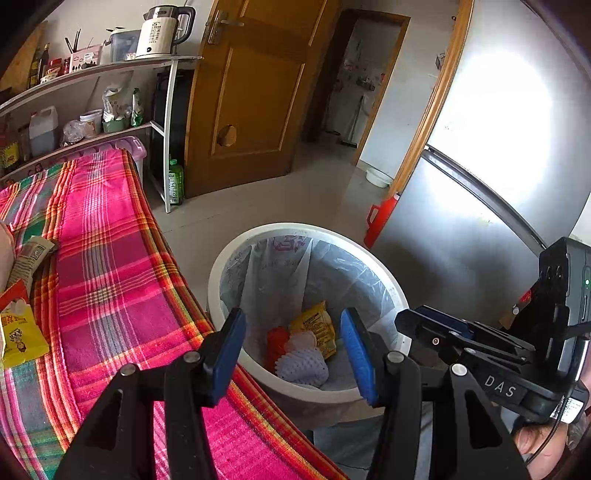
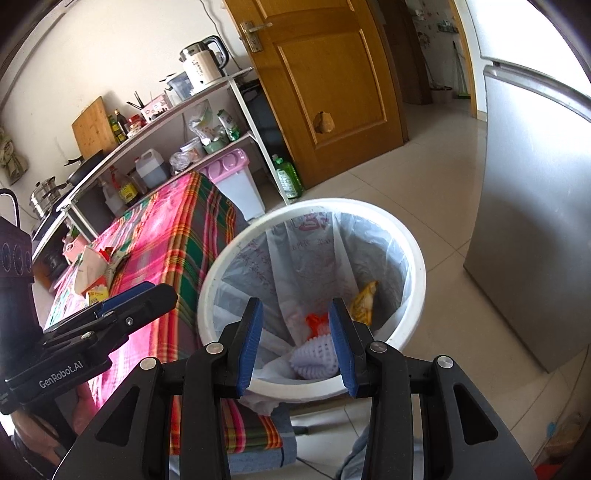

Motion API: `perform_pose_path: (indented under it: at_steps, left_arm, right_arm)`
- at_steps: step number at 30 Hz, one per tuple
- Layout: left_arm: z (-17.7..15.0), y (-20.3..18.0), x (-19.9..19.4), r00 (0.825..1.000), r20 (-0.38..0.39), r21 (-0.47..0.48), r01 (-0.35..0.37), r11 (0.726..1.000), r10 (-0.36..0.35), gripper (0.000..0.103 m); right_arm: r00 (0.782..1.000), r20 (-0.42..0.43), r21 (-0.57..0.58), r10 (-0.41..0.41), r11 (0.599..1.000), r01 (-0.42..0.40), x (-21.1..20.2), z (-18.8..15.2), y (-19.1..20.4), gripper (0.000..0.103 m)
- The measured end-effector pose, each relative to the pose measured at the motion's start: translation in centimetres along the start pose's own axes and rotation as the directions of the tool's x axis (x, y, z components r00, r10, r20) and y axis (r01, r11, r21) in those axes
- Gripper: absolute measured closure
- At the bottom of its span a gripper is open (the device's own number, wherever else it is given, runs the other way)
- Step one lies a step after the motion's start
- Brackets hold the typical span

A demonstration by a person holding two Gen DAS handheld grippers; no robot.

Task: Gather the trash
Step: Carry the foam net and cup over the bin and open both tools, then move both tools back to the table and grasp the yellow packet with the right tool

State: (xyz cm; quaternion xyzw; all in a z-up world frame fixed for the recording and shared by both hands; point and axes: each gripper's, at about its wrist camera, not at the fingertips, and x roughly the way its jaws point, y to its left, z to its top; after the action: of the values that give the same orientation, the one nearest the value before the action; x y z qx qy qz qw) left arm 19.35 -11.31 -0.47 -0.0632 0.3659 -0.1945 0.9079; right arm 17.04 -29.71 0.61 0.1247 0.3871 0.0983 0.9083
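Observation:
A white trash bin (image 1: 221, 266) (image 2: 417, 258) with a plastic liner stands beside the table. Inside lie a white foam fruit net (image 1: 303, 363) (image 2: 314, 356), a red piece (image 1: 275, 345) (image 2: 314, 319) and a yellow wrapper (image 1: 317, 325) (image 2: 364, 299). My left gripper (image 1: 293, 356) is open and empty over the bin's near rim. My right gripper (image 2: 295, 343) is open and empty above the bin; it also shows in the left wrist view (image 1: 436, 325). On the table lie a yellow packet (image 1: 22, 336) (image 2: 98, 293) and a printed wrapper (image 1: 31, 254).
The table wears a pink plaid cloth (image 1: 110, 277) (image 2: 177, 240). A silver fridge (image 1: 480, 166) (image 2: 535, 221) stands right of the bin. A shelf (image 1: 92, 70) with a kettle (image 1: 162, 31), a wooden door (image 1: 251, 92), a green bottle (image 1: 175, 182) and a red container (image 1: 380, 218) stand beyond.

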Motion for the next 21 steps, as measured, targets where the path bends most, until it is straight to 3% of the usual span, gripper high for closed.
perform_pose_path:
  at_steps: [13,21]
  left_arm:
    - [-0.9,2.0,-6.7,0.990,0.125,-0.017,-0.059,0.998,0.061,0.047]
    - [-2.5,4.7,-10.1,0.979,0.160,-0.065,-0.117,0.991,0.126,0.047]
  right_arm:
    - [0.994,0.075,-0.112,0.075,0.991,-0.067,-3.0,0.1,5.2,0.065]
    - [0.991,0.054,-0.175,0.126,0.978,-0.114,-2.8,-0.6,8.9,0.065]
